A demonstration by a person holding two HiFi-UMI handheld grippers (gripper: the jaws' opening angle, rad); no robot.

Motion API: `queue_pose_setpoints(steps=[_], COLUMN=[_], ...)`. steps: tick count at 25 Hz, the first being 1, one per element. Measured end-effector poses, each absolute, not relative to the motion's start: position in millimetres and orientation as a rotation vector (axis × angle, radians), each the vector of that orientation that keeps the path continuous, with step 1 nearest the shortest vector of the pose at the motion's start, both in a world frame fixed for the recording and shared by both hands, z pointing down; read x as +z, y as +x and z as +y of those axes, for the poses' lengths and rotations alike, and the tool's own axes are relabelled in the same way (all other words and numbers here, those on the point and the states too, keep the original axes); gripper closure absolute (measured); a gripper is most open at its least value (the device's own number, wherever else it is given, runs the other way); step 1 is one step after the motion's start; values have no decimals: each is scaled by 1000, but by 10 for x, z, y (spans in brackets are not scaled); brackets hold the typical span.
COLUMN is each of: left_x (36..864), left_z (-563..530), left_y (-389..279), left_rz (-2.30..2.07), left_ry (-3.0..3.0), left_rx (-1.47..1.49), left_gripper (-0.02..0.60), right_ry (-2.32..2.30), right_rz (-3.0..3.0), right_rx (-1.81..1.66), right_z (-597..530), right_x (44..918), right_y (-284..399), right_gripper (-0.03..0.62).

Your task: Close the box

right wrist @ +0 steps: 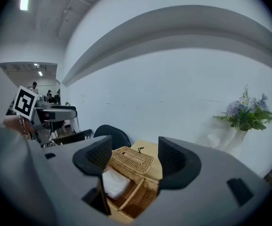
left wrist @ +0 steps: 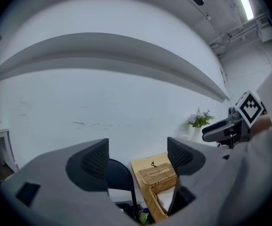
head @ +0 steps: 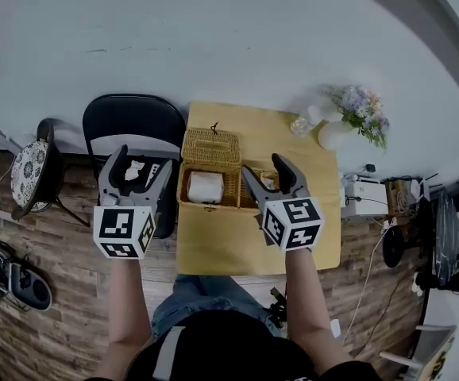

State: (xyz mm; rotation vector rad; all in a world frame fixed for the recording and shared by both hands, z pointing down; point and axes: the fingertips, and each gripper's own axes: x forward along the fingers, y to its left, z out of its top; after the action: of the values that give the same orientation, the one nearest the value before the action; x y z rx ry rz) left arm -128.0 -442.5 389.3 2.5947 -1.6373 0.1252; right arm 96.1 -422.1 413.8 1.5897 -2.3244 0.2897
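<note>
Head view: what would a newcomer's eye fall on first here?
First comes the open wicker box in the middle of the wooden table, its lid thrown back and a white bundle in its left compartment. Next come the two open, empty grippers with marker cubes: the left gripper beside the table's left edge, the right gripper over the box.

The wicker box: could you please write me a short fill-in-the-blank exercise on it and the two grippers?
1. The lid of the wicker box stands ____, not shut.
2. The white bundle lies ____ the wicker box.
3. The left gripper and the right gripper, jaws apart, each hold ____.
Missing words: open; inside; nothing.
</note>
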Motion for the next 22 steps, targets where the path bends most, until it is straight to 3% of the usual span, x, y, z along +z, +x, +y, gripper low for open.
queue_pose_setpoints(steps=[8,22], left_x=[4041,4326], left_z=[-4753,-5024], left_y=[-1164,-1052], left_rz=[-1666,-1704], left_ry=[2556,2491], left_rx=[157,279], left_gripper=[189,189], right_ry=[1455,1027], right_rz=[-2322,-2184], right_rx=[422,1045], right_z=[-4800,-5593], right_x=[4544,5693], right_y=[1025,1129], right_gripper=[290,329])
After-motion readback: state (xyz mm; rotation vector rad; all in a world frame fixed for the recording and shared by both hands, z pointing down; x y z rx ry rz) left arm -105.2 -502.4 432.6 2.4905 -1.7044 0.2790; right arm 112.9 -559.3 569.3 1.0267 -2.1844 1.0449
